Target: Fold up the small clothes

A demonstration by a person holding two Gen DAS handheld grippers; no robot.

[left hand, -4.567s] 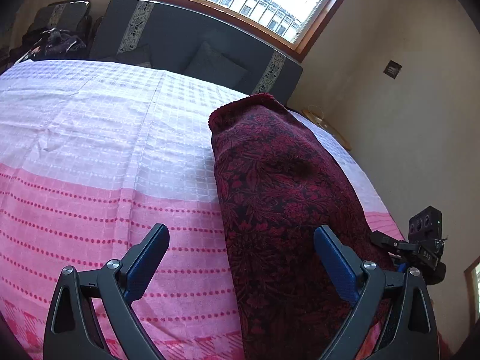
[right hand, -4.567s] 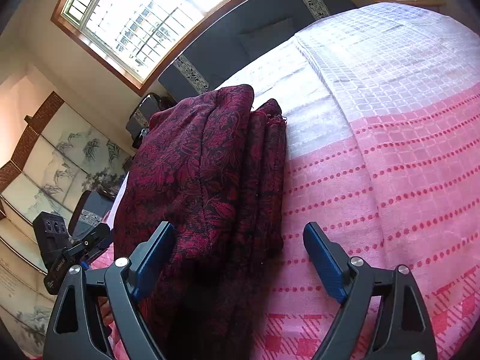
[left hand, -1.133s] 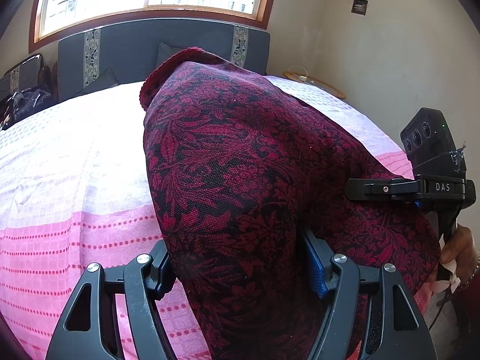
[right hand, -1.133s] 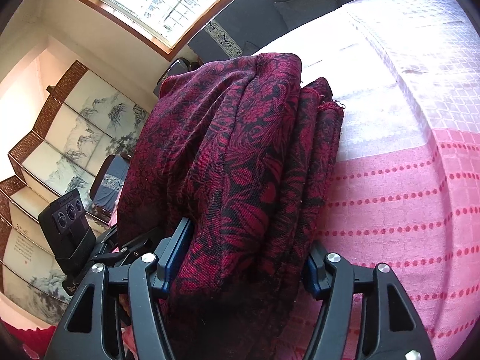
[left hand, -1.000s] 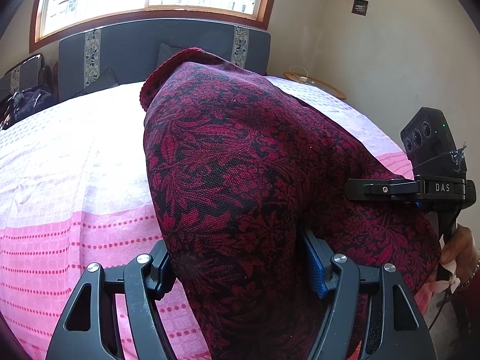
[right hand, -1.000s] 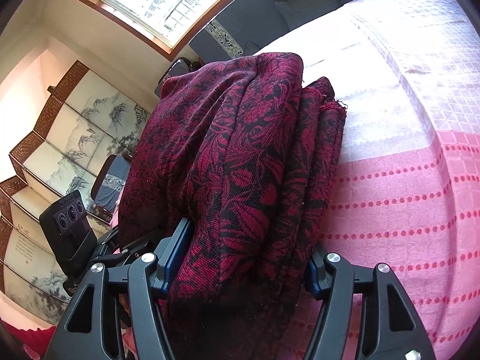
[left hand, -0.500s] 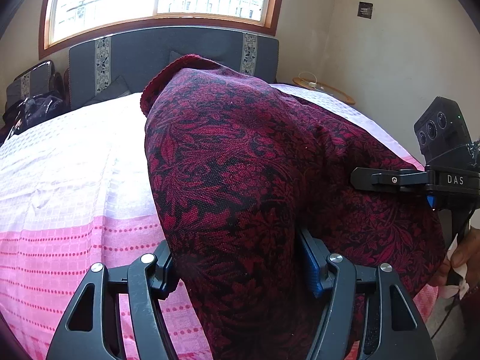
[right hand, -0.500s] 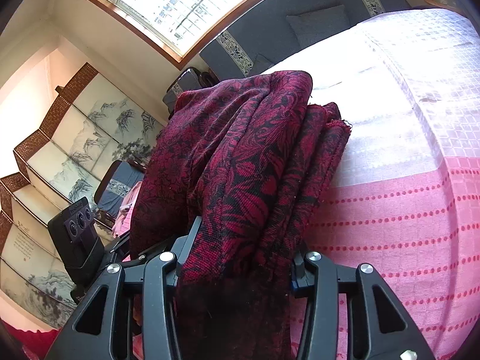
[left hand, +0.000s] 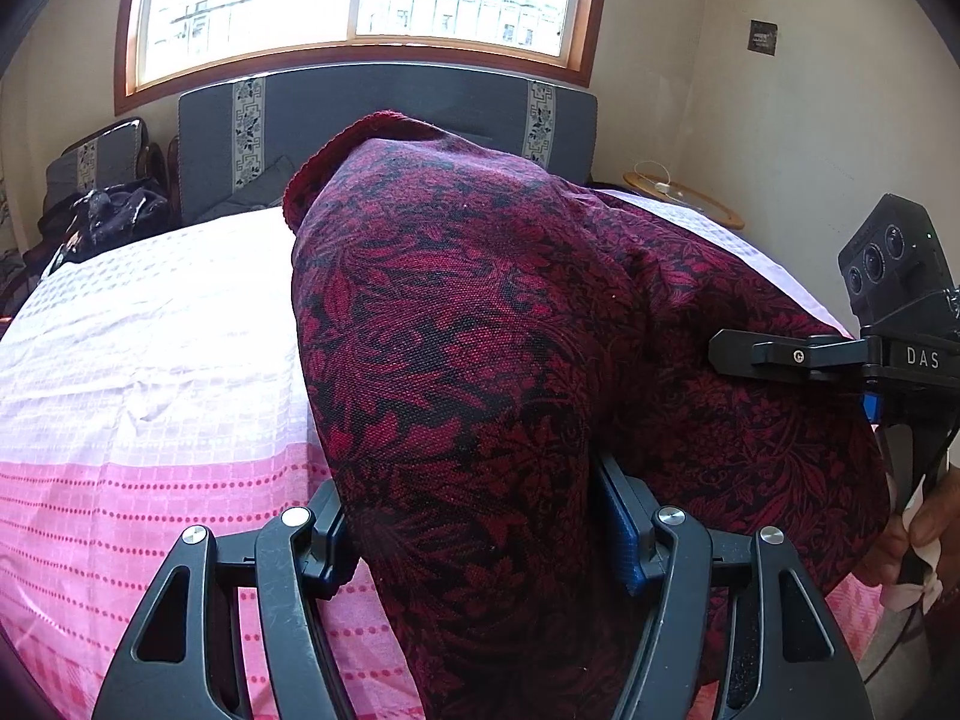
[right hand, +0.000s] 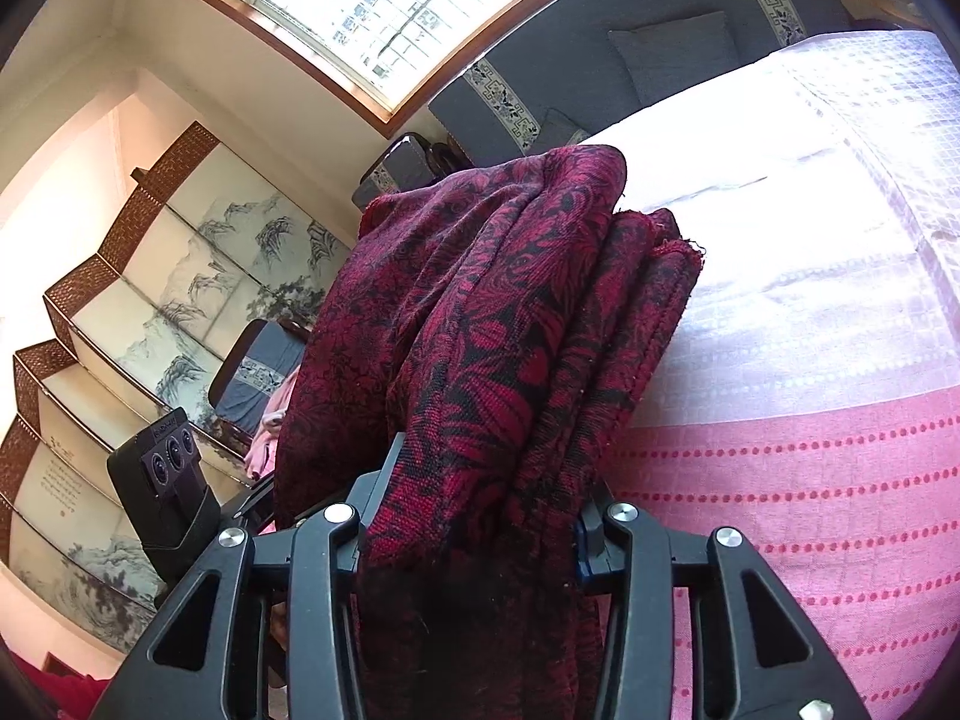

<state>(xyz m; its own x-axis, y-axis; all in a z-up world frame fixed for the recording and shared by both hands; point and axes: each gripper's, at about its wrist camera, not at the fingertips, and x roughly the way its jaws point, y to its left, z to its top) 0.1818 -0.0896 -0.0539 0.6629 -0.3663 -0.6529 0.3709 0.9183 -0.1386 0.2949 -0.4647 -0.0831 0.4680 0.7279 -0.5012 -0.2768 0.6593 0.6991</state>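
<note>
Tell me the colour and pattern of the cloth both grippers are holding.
The cloth is dark red with a black leafy floral weave, clearest in the right wrist view.

- wood-framed window (left hand: 354, 0), bright daylight
- grey headboard (left hand: 390, 114) beneath it
- bed (left hand: 150, 360), pink and white cover
- painted folding screen (right hand: 138, 312)
- cream walls (left hand: 810, 120)

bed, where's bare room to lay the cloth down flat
Bare sheet lies left of the cloth, up to the headboard, and right of it in the right wrist view. The near edge is crowded: both tongs grip the cloth.
</note>
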